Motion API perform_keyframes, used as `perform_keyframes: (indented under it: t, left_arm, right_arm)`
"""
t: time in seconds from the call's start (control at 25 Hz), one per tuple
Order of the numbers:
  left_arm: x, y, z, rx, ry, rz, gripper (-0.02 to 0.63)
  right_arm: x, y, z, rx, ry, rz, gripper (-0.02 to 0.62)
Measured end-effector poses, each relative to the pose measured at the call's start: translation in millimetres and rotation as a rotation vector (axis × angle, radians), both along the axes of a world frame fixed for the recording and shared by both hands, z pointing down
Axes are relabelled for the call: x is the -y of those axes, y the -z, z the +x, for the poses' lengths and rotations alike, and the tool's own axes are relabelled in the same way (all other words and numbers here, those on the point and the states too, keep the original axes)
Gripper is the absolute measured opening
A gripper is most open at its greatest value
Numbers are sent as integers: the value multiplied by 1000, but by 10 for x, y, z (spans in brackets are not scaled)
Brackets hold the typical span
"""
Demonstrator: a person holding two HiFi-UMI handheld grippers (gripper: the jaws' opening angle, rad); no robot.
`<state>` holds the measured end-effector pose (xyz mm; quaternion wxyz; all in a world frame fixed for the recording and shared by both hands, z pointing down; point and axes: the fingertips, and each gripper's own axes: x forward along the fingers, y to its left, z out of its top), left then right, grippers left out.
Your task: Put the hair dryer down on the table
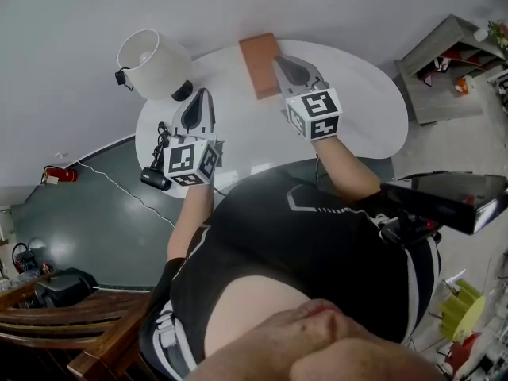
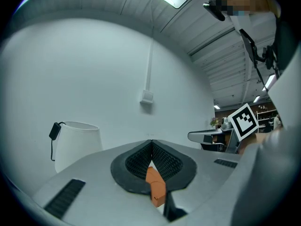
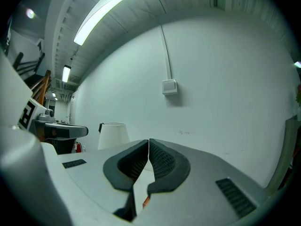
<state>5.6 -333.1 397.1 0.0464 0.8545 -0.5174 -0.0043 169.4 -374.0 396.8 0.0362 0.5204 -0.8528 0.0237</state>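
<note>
The black hair dryer (image 1: 155,178) lies at the left rim of the white oval table (image 1: 373,94), its cord (image 1: 163,141) running up beside my left gripper. That left gripper (image 1: 202,94) hovers over the table's left part, a little right of the dryer, jaws together and empty. My right gripper (image 1: 280,59) is further right, shut and empty, its tip by an orange-brown box (image 1: 260,63). In the left gripper view the left gripper (image 2: 151,141) has its pads meeting, with the box (image 2: 156,185) visible below the gap. In the right gripper view the right gripper (image 3: 149,140) is also closed.
A lamp with a white shade (image 1: 151,62) stands at the table's far left, also seen as the shade (image 2: 77,142) and the shade (image 3: 113,134). A grey shelf (image 1: 444,70) is at the right, a wooden chair (image 1: 71,324) at the lower left, and a white wall is close ahead.
</note>
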Motion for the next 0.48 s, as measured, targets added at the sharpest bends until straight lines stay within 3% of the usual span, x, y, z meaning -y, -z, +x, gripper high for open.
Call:
perform_keyframes:
  t: [0.48]
  left_arm:
    - [50,-37,41,3,6,-11,32]
  right_arm:
    - [89,-14,-3,3,16,0,32]
